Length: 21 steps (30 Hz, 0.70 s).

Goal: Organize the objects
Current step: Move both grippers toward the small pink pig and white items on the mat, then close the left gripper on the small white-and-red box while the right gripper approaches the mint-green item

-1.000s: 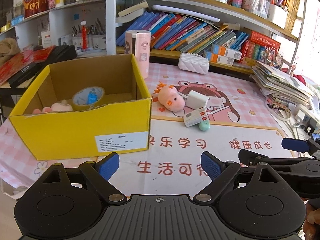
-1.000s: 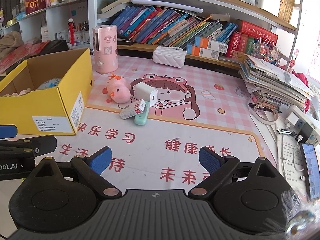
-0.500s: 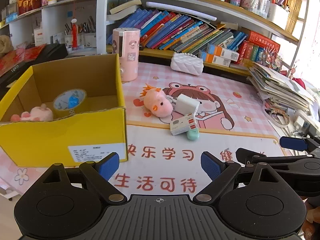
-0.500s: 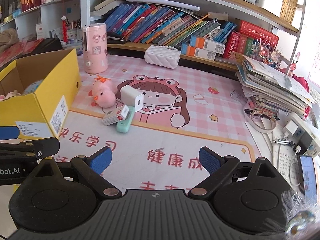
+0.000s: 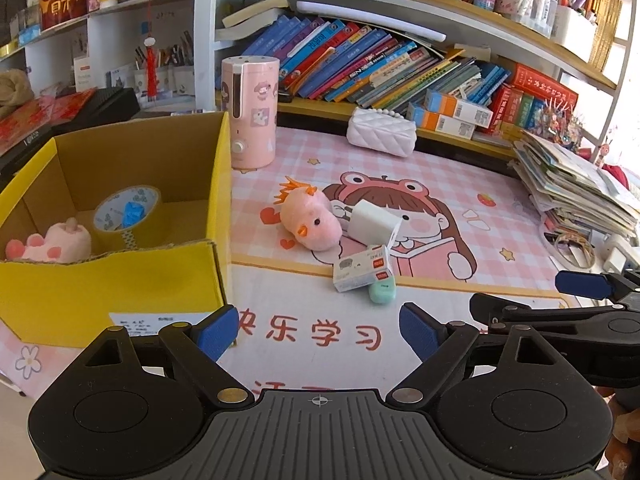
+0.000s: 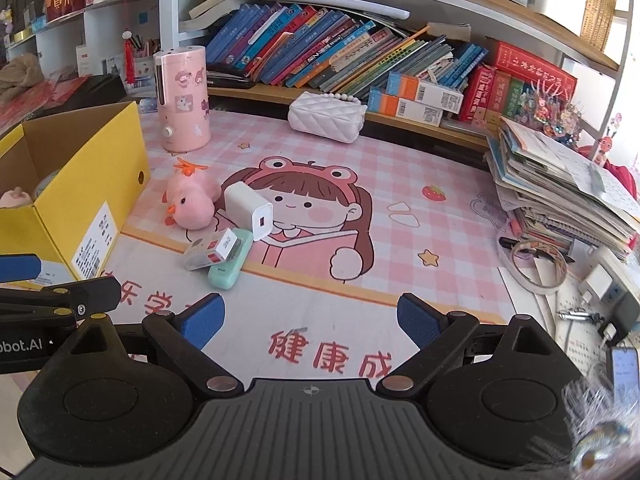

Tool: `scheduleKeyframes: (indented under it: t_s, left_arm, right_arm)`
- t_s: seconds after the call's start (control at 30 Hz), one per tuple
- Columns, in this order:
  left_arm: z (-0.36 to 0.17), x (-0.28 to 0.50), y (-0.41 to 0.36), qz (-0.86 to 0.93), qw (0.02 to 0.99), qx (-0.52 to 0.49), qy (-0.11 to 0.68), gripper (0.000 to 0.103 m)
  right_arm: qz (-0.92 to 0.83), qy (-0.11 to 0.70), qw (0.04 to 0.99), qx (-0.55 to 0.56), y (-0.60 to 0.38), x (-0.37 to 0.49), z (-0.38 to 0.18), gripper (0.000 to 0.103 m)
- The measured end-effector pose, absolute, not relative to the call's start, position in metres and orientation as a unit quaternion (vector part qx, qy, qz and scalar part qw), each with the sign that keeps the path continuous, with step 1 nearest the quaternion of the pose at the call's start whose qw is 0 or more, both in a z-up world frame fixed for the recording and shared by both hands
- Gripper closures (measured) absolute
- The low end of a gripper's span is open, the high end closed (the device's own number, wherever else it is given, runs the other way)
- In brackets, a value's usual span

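On the pink desk mat lie a pink plush chick point(image 5: 310, 222) point(image 6: 190, 206), a white charger cube point(image 5: 372, 222) point(image 6: 248, 210), a small white-and-red box point(image 5: 362, 268) point(image 6: 212, 250) and a mint green case point(image 5: 382, 292) point(image 6: 230, 262) under it. A yellow cardboard box point(image 5: 120, 280) point(image 6: 80, 208) at the left holds a tape roll point(image 5: 126, 212) and a pink plush toy point(image 5: 50, 242). My left gripper point(image 5: 318, 330) hovers open short of the pile, nothing between its fingers. My right gripper point(image 6: 310, 320) is open and empty too, to the right of the pile.
A pink humidifier point(image 5: 250, 112) point(image 6: 184, 100) and a white quilted purse point(image 5: 380, 136) point(image 6: 326, 116) stand at the mat's back. Bookshelves rise behind. At the right are a paper stack point(image 6: 560, 196), a tape ring point(image 6: 536, 266), a power strip and a phone point(image 6: 624, 372).
Both grippers have moved to the right and a little closer to the pile; the yellow box has slid leftward in both views. Nothing was grasped.
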<state>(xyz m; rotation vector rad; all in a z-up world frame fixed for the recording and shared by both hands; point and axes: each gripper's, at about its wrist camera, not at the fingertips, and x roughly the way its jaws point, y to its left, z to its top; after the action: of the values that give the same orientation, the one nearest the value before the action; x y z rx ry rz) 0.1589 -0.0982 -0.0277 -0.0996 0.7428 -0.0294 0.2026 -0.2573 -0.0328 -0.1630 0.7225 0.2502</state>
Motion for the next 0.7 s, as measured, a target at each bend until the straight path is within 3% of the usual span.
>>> scheduleKeyframes:
  t_s: [0.17,0.37,0.57,0.7]
  left_arm:
    - [-0.032,0.169,-0.105,-0.008,0.928,-0.042,0.371,0.023]
    - [-0.038,0.186,-0.12,-0.012,0.924,-0.032,0.381,0.041]
    - [-0.046,0.213,-0.133,-0.02,0.922,-0.021,0.386,0.046]
    - [-0.056,0.234,-0.146,-0.027,0.918,-0.006,0.396,0.046]
  right_arm:
    - [0.141,0.359,0.92,-0.07,-0.26,0.22,-0.037,0.015]
    - [0.162,0.363,0.915,-0.06,-0.261,0.241,-0.041,0.026]
    - [0.167,0.361,0.916,-0.043,-0.271,0.267,-0.041,0.035]
    - [0.161,0.352,0.922,-0.028,-0.279,0.279,-0.037,0.035]
